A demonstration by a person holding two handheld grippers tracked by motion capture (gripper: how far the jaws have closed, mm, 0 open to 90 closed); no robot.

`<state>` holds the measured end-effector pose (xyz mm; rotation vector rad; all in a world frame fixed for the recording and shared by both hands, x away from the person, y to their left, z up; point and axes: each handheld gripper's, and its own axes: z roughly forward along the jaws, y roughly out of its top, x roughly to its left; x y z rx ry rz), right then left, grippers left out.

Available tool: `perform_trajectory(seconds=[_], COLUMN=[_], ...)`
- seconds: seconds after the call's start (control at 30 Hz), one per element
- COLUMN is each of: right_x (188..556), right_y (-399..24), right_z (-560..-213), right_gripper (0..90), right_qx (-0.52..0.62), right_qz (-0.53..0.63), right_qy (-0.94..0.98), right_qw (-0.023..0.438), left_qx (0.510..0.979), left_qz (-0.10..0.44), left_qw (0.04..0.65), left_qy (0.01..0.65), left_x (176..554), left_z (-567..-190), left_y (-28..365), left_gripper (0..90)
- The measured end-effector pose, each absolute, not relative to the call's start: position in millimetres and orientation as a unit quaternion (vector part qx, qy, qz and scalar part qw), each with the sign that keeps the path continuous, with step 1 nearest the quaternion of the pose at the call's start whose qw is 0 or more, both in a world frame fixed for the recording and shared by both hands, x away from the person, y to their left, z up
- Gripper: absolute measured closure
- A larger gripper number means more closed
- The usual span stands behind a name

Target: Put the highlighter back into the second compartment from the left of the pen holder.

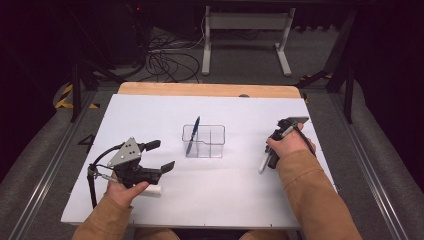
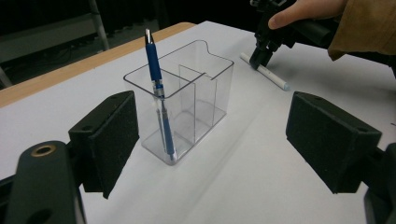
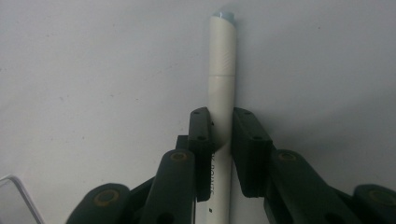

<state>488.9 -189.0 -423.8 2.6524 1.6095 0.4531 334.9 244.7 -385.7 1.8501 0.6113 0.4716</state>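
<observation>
Two pens and one clear holder (image 1: 203, 141) sit on the white worktop (image 1: 240, 195). The blue pen (image 1: 192, 136) stands in the holder. The right tongs (image 3: 221, 123) grip the white pen (image 3: 222, 60) lying flat; the left tongs (image 2: 212, 135) are open, empty.

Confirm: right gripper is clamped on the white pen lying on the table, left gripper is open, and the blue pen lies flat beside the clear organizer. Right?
One error. The blue pen stands leaning inside an end compartment of the clear organizer, as the left gripper view shows. The rest holds: the right gripper pinches the white pen on the table, and the left gripper is open.
</observation>
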Motion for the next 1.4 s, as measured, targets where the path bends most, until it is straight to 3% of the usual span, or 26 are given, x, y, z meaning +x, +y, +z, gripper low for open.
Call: perform_trajectory(seconds=[1.4], right_x=[454.3], right_y=[-177.9], right_z=[-368.6], right_gripper=[78.9], right_qx=[0.735], right_qz=[0.318], right_qy=[0.594], right_qw=[0.073], left_qx=[0.777], left_qz=[0.202], left_qw=[0.537], left_qy=[0.258], left_x=[334.8], left_z=[-385.1], left_y=[246.2], left_gripper=[17.9])
